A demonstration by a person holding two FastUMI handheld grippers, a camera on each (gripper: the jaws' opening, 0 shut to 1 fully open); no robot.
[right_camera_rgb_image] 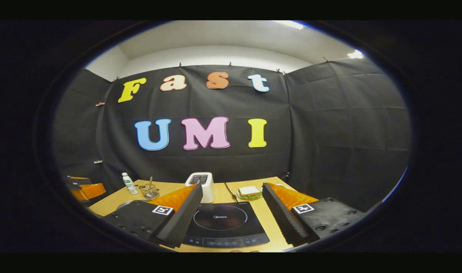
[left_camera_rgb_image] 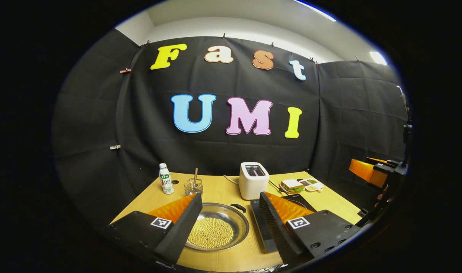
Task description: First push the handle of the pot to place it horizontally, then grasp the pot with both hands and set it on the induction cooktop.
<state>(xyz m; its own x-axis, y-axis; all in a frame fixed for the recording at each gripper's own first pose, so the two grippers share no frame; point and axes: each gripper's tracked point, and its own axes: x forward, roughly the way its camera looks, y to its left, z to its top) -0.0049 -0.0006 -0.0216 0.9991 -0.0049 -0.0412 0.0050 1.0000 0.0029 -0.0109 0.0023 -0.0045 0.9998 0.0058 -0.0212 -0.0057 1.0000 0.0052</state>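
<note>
Item: pot (left_camera_rgb_image: 217, 227), shallow metal pan holding a layer of small yellow beans. Location: on the bench (left_camera_rgb_image: 219, 189), just left of the induction cooktop (right_camera_rgb_image: 223, 223), not on it. One dark handle (left_camera_rgb_image: 238, 207) shows at the pot's far right rim, pointing away toward the toaster (left_camera_rgb_image: 253, 180); by that lie the handle is judged not yet horizontal. The opposite handle is hidden behind the near finger.

Item: induction cooktop. Flat dark slab, top surface bare, control strip on its near edge. Location: right of the pot, in front of the toaster.

Item: left gripper (left_camera_rgb_image: 227, 216). Fingers spread wide, grasping nothing, held above and on the near side of the pot; the pot shows between them.

Item: right gripper (right_camera_rgb_image: 231, 212). Fingers likewise spread, grasping nothing, held on the near side of the cooktop, which shows between them.

Other stock, all beyond the pot: bottle (left_camera_rgb_image: 165, 179) at far left, wire basket (left_camera_rgb_image: 193, 186) with a stick in it beside the bottle, toaster behind the cooktop, sandwich (left_camera_rgb_image: 292, 185) on a plate to the toaster's right, small tray (left_camera_rgb_image: 312, 184) next to it.

Task status: judged at the start. Handle push outstanding; two-handed grasp outstanding; transfer to the cooktop outstanding. Nothing is held.
</note>
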